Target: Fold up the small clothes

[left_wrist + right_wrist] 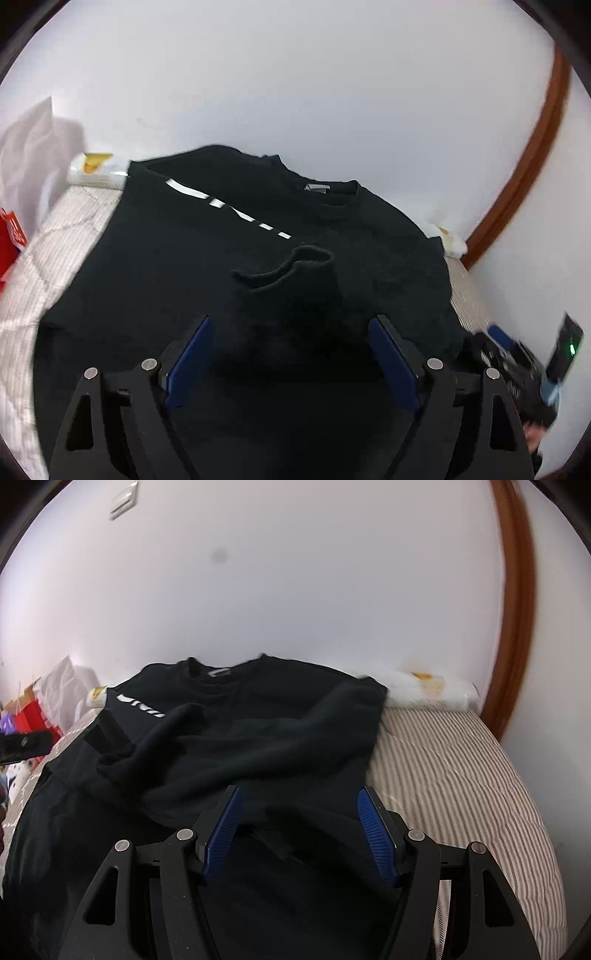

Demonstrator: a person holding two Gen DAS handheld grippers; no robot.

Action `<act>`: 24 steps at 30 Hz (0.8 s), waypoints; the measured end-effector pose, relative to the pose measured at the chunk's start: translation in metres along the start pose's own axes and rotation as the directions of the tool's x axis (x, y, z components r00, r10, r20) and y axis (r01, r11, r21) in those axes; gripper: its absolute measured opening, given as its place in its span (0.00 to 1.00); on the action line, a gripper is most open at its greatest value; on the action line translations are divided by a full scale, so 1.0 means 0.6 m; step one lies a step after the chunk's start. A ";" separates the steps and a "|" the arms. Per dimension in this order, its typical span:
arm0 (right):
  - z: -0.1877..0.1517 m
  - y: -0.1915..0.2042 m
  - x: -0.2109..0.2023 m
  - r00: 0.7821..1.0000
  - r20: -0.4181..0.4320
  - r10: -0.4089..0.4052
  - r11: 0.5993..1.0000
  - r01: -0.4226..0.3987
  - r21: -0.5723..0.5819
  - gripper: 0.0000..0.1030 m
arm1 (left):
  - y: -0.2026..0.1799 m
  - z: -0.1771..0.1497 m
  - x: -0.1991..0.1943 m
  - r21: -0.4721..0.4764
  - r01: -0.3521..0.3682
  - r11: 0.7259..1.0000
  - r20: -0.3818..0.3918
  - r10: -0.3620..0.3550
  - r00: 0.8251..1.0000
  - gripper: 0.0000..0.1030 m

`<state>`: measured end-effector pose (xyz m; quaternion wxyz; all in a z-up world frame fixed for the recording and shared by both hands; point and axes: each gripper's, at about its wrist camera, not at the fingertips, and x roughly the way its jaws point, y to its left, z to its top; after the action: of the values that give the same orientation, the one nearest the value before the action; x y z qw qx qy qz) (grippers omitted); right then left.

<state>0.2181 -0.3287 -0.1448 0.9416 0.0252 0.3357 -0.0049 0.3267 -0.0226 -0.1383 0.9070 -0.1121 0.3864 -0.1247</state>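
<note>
While above sweatshirt point(258, 258) | both jaws spread (nothing held)

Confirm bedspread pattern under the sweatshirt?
Thin beige-and-white stripes, quilted; the bedspread shows best in the right wrist view.

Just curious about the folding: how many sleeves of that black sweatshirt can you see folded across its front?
1: a sleeve lies across the black sweatshirt, its cuff near the chest's white lettering. The other sleeve may be hidden.
</note>
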 end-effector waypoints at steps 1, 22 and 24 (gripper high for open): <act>-0.001 -0.008 0.001 1.000 -0.004 -0.016 1.000 0.016 0.006 0.63 | -0.012 -0.002 0.019 -0.009 -0.008 1.000 -0.008 0.008 1.000 0.82; 0.005 -0.068 -0.010 1.000 0.027 0.001 0.982 -0.006 0.188 0.63 | 0.033 0.076 0.016 -0.108 -0.148 0.983 0.207 0.168 0.964 0.07; 0.004 -0.068 -0.011 1.000 0.029 0.004 0.980 -0.009 0.197 0.63 | 0.068 0.079 0.007 -0.137 -0.154 0.979 0.192 0.179 0.965 0.07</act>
<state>0.2134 -0.3697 -0.1406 0.9391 0.1194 0.3202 -0.0353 0.3698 0.0196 -0.1211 0.9405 -0.1459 0.3067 -0.0121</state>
